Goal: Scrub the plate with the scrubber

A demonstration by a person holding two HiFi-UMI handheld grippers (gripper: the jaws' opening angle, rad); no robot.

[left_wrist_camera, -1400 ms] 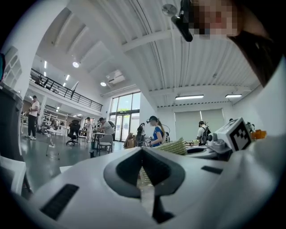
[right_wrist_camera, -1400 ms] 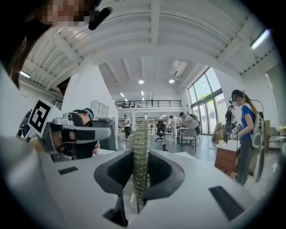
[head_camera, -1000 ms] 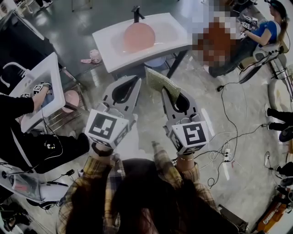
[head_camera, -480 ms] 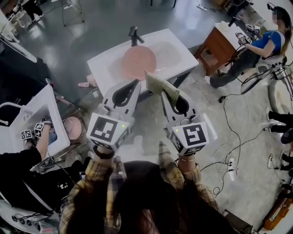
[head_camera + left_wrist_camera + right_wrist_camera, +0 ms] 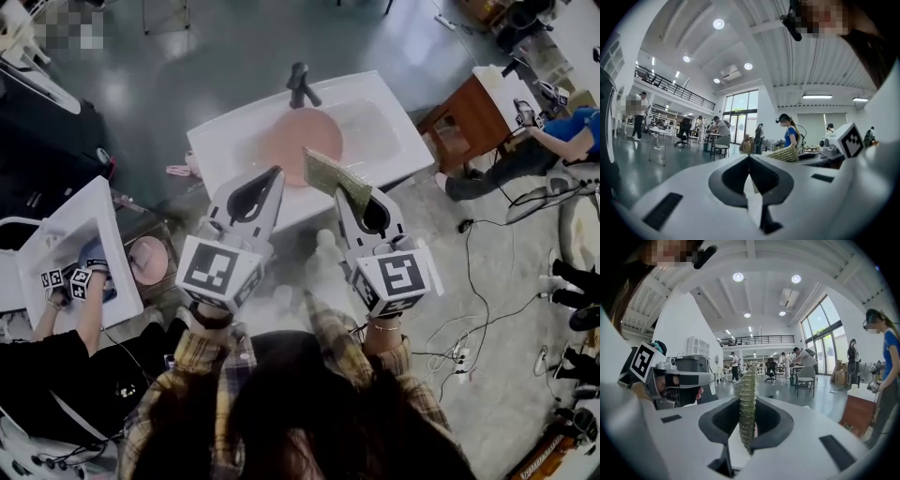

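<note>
Right claw (image 5: 342,195) pinching scrubber (image 5: 747,394), long axis upright

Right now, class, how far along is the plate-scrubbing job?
Done: the scrubber is clamped in the right gripper. In hand: it is held in the air near the sink, the left gripper shut and empty. Left: the pink plate lies in the sink, untouched; scrubbing remains.

Pink plate (image 5: 298,139) in sink (image 5: 398,155); scrubber (image 5: 339,178) aloft
</note>
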